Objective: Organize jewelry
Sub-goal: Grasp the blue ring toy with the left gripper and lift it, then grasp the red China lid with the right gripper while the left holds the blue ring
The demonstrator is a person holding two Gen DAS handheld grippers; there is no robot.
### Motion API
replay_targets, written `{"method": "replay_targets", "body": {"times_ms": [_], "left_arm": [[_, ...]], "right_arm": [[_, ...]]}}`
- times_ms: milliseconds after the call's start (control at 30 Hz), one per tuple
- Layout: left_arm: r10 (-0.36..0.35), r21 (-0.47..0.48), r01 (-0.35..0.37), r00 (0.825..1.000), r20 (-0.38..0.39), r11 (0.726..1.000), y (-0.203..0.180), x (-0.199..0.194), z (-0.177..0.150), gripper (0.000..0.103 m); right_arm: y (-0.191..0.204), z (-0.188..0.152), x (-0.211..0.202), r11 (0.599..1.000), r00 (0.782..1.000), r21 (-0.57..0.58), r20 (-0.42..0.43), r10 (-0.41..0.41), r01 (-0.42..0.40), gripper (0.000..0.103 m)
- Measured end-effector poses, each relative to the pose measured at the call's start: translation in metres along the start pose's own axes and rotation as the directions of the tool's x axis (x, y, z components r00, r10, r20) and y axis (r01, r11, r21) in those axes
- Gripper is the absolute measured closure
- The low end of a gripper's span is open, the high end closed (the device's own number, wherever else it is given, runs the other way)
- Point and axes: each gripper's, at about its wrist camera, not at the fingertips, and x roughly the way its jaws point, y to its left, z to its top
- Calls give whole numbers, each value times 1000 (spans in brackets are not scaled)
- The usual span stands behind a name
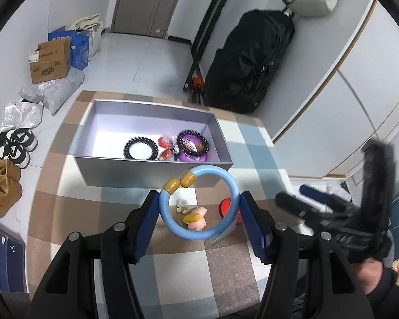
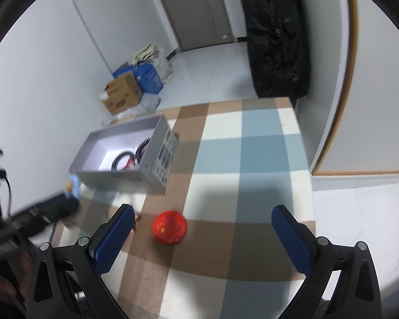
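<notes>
Left wrist view, smooth round blue bangle (image 1: 199, 204), glossy amber beads (image 1: 178, 183)

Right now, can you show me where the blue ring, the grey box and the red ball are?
blue ring (image 1: 165, 216): left wrist view, its lower left curve.
grey box (image 1: 146, 171): left wrist view, its near outer wall.
red ball (image 2: 169, 227): right wrist view, its middle.

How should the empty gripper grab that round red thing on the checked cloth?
Probably from above, closing the right gripper on the two opposite sides of the red ball-shaped piece. It looks round all over with no handle, sits free on the checked cloth with clear space around it, and already lies between the open fingers.
</notes>
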Motion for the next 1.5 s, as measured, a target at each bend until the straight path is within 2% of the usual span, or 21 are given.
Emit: {"method": "replay_targets", "body": {"times_ms": [200,333,500,700,867,967,1233,1500], "left_arm": [[-2,-50,5,999,53,999,18,-11,7,47],[-10,-83,17,997,80,996,29,-19,12,47],[-11,-117,21,996,85,993,43,-19,16,47],[-15,-169,28,997,79,985,57,-20,17,47],[-27,-189,42,996,82,981,62,-21,19,47],[-24,-190,40,996,84,981,62,-21,20,47],[-23,-201,40,996,84,979,63,-22,21,47],[-16,-194,31,997,78,981,61,-20,23,47]], "right_arm": [[12,-9,13,998,998,-54,-55,18,-21,1],[25,-15,28,993,994,-108,-106,29,-40,13],[46,-21,40,972,992,-236,-121,-42,13,22],[54,-25,52,958,989,-286,-134,-69,28,34],[62,-28,62,941,985,-335,-136,-104,53,48],[65,-29,62,932,986,-358,-126,-108,56,61],[63,-25,61,945,986,-326,-147,-80,28,61],[56,-11,49,963,994,-268,-92,-54,27,61]]}}
